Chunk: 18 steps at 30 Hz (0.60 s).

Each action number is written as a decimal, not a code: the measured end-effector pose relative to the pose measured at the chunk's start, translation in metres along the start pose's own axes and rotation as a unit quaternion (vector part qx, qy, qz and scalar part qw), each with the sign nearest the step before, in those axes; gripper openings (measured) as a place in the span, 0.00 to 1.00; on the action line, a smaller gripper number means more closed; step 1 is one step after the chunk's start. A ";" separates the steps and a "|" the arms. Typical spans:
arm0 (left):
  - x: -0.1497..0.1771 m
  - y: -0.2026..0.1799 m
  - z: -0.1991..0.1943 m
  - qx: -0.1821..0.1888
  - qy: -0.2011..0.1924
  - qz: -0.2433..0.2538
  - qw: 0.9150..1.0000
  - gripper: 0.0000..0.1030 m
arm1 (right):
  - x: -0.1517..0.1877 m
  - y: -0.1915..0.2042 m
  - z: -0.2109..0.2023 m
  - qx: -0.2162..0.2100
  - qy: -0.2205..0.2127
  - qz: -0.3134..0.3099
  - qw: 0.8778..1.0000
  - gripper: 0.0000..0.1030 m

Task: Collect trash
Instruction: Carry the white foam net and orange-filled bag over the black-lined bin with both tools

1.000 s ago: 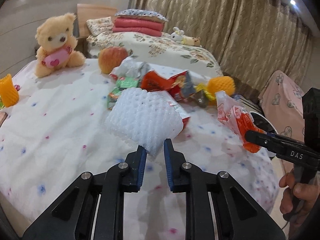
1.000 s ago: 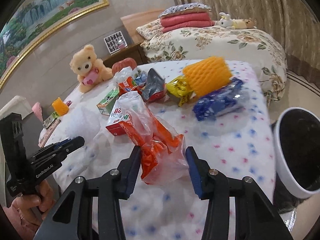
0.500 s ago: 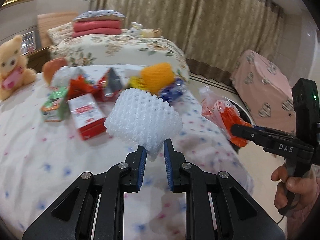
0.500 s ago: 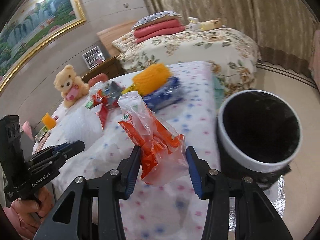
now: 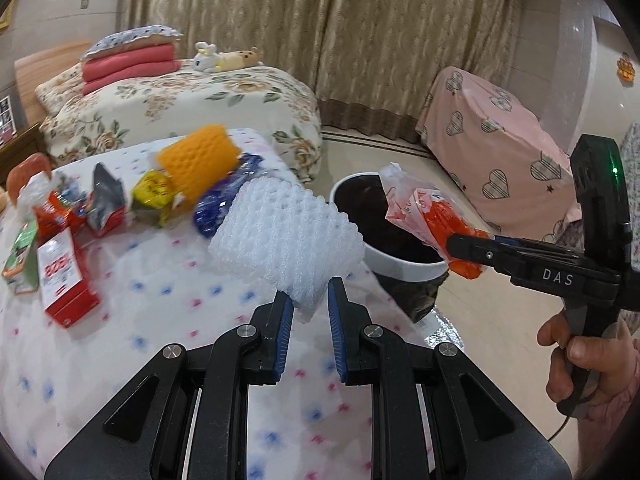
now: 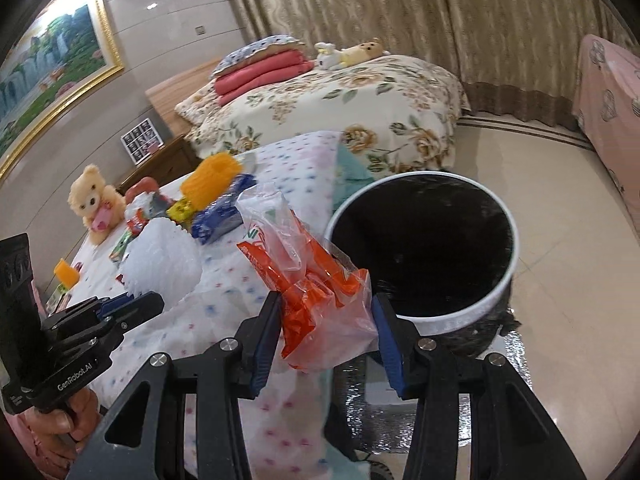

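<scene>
The left gripper (image 5: 310, 306) was clamped on the lower corner of a white foam net (image 5: 286, 236), which stood up ahead of its jaws. The right gripper (image 6: 326, 312) pinched an orange plastic bag (image 6: 310, 276) between its jaws. Just ahead and right of those jaws sat the white-rimmed trash bin (image 6: 460, 312), beside the spotted table (image 5: 100, 320).

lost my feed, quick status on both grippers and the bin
Left gripper shut on white foam net. Right gripper shut on orange plastic bag. Bin open, nothing blocking.
</scene>
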<state>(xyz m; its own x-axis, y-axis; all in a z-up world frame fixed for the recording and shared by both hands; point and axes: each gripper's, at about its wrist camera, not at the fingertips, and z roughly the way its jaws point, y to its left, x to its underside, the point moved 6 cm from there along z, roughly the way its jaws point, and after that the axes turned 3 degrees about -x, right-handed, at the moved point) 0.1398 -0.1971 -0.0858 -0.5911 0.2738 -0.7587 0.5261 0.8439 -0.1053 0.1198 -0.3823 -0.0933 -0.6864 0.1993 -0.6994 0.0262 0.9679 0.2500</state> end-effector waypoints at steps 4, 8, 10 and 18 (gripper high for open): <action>-0.005 -0.007 0.008 0.005 0.004 0.007 1.000 0.16 | 0.000 -0.013 -0.002 0.007 0.000 0.005 1.000 0.45; -0.009 -0.013 0.016 0.009 0.009 0.015 1.000 0.16 | 0.000 -0.023 -0.001 0.011 0.001 0.011 1.000 0.45; -0.009 -0.020 0.017 0.011 0.009 0.018 1.000 0.16 | 0.000 -0.028 -0.001 0.012 0.001 0.014 1.000 0.45; -0.019 -0.036 0.033 0.021 0.015 0.033 0.999 0.16 | -0.006 -0.050 0.003 0.030 0.004 0.025 0.999 0.45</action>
<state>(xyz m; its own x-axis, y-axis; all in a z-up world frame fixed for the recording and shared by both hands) 0.1520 -0.2474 -0.0888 -0.5724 0.3422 -0.7451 0.5894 0.8035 -0.0838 0.1249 -0.4320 -0.1033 -0.6889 0.2467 -0.6815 0.1035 0.9641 0.2444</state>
